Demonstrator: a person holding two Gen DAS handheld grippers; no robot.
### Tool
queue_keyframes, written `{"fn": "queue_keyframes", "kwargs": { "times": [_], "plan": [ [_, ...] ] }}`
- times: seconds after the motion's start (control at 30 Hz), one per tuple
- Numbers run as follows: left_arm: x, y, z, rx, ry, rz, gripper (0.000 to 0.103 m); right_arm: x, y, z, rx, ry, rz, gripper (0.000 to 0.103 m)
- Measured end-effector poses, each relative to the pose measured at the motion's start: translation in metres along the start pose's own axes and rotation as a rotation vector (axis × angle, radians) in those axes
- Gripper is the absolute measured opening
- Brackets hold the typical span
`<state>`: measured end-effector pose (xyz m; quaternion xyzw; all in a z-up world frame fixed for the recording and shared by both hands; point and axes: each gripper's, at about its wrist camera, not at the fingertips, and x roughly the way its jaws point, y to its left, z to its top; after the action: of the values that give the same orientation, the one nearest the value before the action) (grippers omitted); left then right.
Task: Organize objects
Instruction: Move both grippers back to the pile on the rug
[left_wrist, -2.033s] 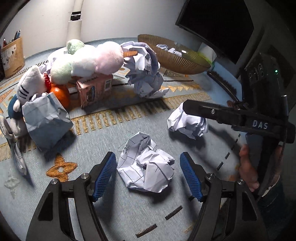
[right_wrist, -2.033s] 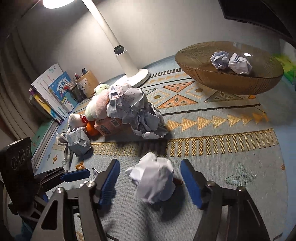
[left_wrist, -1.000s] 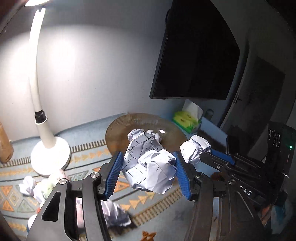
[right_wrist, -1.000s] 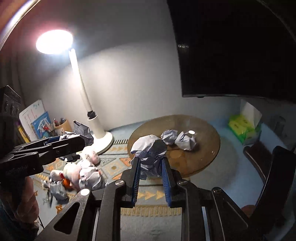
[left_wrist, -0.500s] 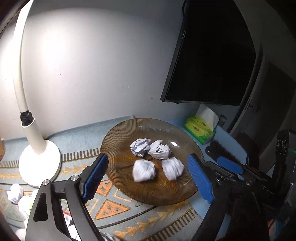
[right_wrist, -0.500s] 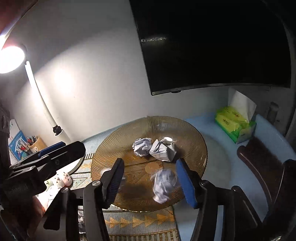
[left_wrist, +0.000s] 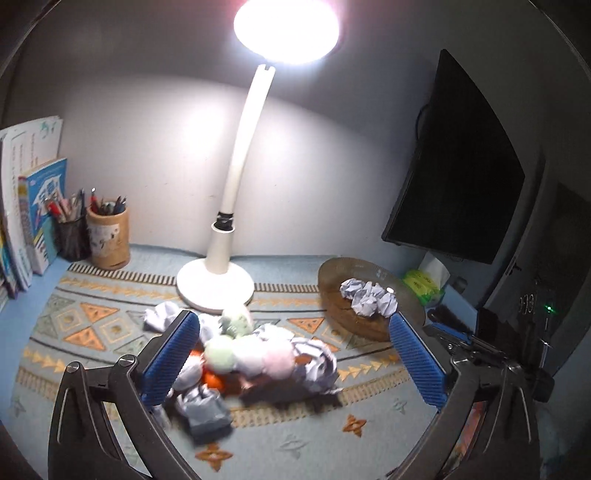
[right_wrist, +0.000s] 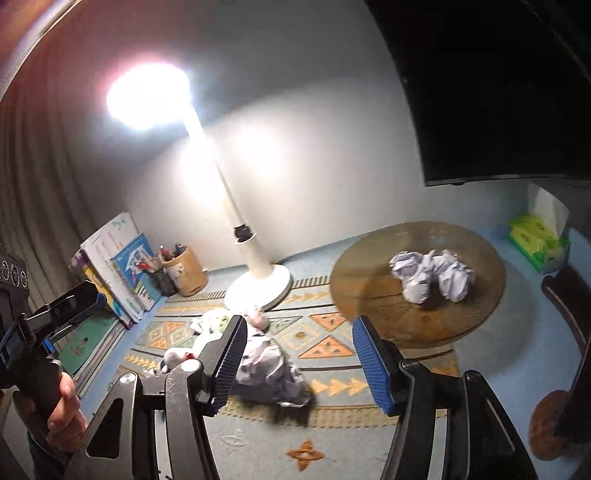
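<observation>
Showing only rightward, hand (right_wrist: 64, 413) gripping handle

my blue pad (left_wrist: 168, 360) covers part of the toy pile (left_wrist: 243, 354), which looks motion-smeared; the orange thing (left_wrist: 214, 380) under it is maybe a fruit.

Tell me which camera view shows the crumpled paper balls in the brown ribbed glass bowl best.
Right wrist view: the crumpled paper balls sit large and unobstructed in the brown ribbed glass bowl. Left wrist view shows them smaller, farther off.
</observation>
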<state>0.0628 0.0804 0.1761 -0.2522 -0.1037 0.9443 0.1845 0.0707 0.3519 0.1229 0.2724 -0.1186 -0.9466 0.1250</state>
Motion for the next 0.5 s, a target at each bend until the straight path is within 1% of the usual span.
{"fn": "queue_keyframes", "kwargs": {
  "times": [0.07, 0.13, 0.23, 0.27, 0.3, 0.33, 0.4, 0.43, 0.47, 0.5],
  "plan": [
    [0.0, 0.018, -0.024, -0.011, 0.047, 0.04, 0.102, 0.018, 0.013, -0.026, -0.014, 0.016, 0.008, 0.065],
    [0.007, 0.035, -0.051, -0.035, 0.096, 0.042, 0.102, 0.04, 0.017, -0.053, -0.03, 0.031, -0.015, 0.065],
    [0.023, 0.052, -0.083, -0.07, 0.144, 0.045, 0.102, 0.071, 0.01, -0.083, -0.015, 0.093, -0.04, 0.065],
    [0.029, 0.057, -0.092, -0.082, 0.158, 0.047, 0.102, 0.077, 0.008, -0.086, -0.014, 0.125, -0.059, 0.065],
    [0.036, 0.062, -0.098, -0.099, 0.171, 0.044, 0.102, 0.077, 0.009, -0.085, -0.025, 0.128, -0.065, 0.065],
    [0.041, 0.067, -0.104, -0.115, 0.182, 0.044, 0.102, 0.075, 0.009, -0.084, -0.036, 0.109, -0.056, 0.065],
    [0.048, 0.075, -0.114, -0.153, 0.188, 0.038, 0.102, 0.08, 0.01, -0.085, -0.039, 0.117, -0.068, 0.076],
    [0.05, 0.078, -0.119, -0.171, 0.189, 0.032, 0.102, 0.083, 0.01, -0.086, -0.041, 0.127, -0.079, 0.084],
    [0.052, 0.08, -0.121, -0.197, 0.199, 0.02, 0.102, 0.084, 0.01, -0.086, -0.047, 0.13, -0.082, 0.084],
    [0.05, 0.081, -0.12, -0.205, 0.191, 0.005, 0.102, 0.085, 0.011, -0.085, -0.053, 0.13, -0.09, 0.084]
  ]
}}
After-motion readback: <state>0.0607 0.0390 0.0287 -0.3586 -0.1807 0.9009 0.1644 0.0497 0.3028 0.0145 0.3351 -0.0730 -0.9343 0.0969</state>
